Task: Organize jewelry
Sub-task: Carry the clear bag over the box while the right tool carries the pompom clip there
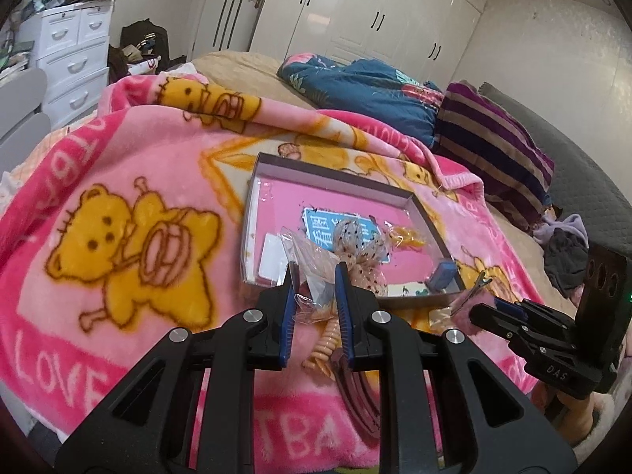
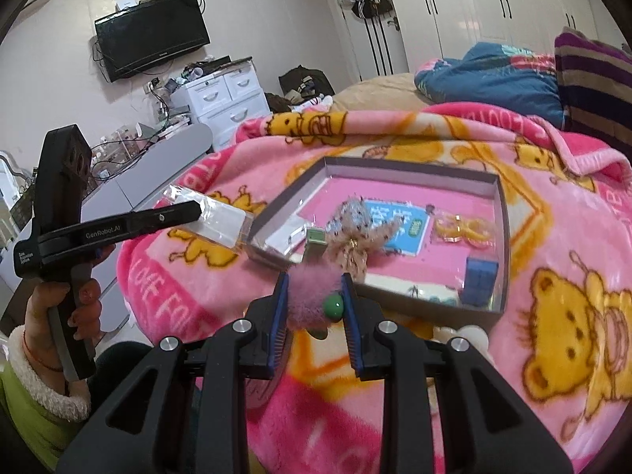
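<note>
Left gripper (image 1: 316, 276) grips clear bag (image 1: 306, 254) – right gripper (image 2: 314, 288) grips pink pompom (image 2: 310, 294)

Both views are evenly lit by soft indoor light, nothing harsh. Glare is seen on the wardrobe doors (image 1: 355, 4). Edges are heavily bent by fisheye, corners blacked out, everything slightly soft.

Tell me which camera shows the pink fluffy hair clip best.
The right wrist view. There the pink fluffy hair clip sits close up between the right gripper's blue pads, its green bead plain. The left wrist view shows only a pink tuft and a metal clip at that gripper's tip, small and far off.
</note>
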{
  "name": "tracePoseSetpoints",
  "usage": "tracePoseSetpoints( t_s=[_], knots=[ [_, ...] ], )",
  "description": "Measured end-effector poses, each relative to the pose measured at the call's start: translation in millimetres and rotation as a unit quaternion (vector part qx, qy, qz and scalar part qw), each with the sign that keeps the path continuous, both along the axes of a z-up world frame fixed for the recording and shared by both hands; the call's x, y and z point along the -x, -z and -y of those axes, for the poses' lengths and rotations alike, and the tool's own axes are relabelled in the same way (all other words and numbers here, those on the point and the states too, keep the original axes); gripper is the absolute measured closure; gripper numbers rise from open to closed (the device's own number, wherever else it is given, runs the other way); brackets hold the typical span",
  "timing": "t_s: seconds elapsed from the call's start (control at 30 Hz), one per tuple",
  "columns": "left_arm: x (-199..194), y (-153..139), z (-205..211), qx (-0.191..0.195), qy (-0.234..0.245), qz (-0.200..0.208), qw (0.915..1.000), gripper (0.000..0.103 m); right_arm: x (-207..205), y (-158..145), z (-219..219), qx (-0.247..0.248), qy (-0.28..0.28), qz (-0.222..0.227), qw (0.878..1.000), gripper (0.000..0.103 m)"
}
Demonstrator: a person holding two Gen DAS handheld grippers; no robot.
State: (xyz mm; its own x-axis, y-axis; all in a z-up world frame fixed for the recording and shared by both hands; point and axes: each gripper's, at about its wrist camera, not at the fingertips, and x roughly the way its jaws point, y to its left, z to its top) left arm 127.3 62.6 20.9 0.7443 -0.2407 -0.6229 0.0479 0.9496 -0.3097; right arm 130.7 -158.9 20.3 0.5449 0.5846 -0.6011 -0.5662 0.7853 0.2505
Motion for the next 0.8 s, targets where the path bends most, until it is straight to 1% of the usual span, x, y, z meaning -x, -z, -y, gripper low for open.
tracePoseSetpoints(
  t_s=[0.43,0.67,0.73,0.8],
  knots=[
    [-25.7,-21.8,10.4,0.001,0.010,0.019,0.9998,0.092,-23.7,-19.8,1.2,-0.007,0.017,0.024,1.000,0.078],
    [-42.2,-23.6,15.5,-0.001,0.009,0.027,0.9996,0.092,-39.4,-26.5,9.9,-0.014,0.034,0.026,0.999,0.078],
    [-47.5,-22.3,16.4,0.005,0.010,0.026,0.9996,0.092,-41.1,-28.5,10.6,-0.003,0.045,0.040,0.998,0.078],
    [-52.4,-20.4,17.8,0.007,0.010,0.021,0.9997,0.092,-44.3,-29.0,12.6,-0.003,0.050,0.046,0.998,0.078]
  ],
)
